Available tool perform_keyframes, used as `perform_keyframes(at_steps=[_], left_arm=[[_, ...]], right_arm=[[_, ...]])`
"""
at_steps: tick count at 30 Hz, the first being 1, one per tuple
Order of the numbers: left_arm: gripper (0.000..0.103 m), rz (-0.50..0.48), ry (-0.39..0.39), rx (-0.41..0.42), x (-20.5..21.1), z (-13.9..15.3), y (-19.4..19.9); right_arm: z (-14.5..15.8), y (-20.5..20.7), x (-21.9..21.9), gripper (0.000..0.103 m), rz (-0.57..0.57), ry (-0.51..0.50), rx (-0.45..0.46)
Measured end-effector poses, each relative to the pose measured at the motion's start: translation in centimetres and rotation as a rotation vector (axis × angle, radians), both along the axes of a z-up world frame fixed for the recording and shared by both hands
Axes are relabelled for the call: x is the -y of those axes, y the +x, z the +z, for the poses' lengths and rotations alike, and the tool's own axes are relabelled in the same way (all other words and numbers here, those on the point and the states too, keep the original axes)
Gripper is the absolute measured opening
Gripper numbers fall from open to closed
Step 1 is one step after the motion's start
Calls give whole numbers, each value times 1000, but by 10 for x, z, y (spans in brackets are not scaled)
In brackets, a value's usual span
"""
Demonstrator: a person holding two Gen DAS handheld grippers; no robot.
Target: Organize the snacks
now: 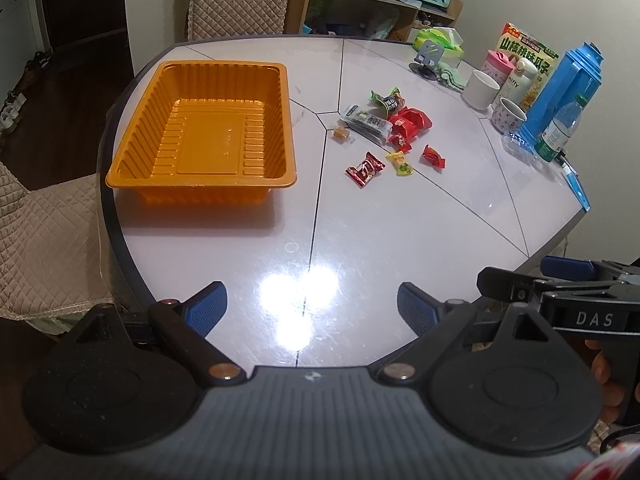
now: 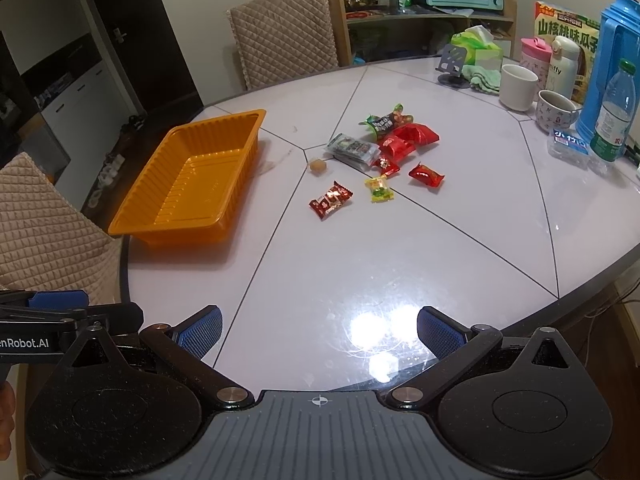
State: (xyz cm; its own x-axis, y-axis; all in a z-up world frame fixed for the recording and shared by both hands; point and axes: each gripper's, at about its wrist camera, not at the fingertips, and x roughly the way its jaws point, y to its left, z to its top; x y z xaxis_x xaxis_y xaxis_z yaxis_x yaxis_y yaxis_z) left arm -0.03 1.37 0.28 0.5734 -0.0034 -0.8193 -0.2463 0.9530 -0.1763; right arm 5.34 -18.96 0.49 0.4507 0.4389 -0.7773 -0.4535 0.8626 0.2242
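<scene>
Orange and ribbed, the plastic tray (image 1: 200, 128) sits empty near the table's left edge — nothing sorted yet, by my reading. The snacks lie in a loose cluster mid-table: a red-and-white candy (image 1: 365, 169), a yellow candy (image 1: 399, 162), red packets (image 1: 408, 124) and a grey sachet (image 1: 366, 122), well apart from the tray. The left gripper (image 1: 312, 304) and right gripper (image 2: 319, 330) both hover spread wide, holding nothing, over the bare near table (image 2: 340, 272) — open room ahead; cups and bottles crowd only the far right.
</scene>
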Motion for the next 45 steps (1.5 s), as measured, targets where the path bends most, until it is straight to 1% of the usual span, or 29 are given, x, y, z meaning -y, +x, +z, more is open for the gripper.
perform_keyframes(at_steps=[14,34,45], left_arm=[[91,7,-4,3,-6,4,4],[91,17,-6,2,-9,-1,7],[91,20,-6,-9,-8,-4,18]], right_arm=[[4,5,-6,103,7,3,5],[2,7,-9,103,10,3,2],[-3,22,-8,103,13,6,-12]])
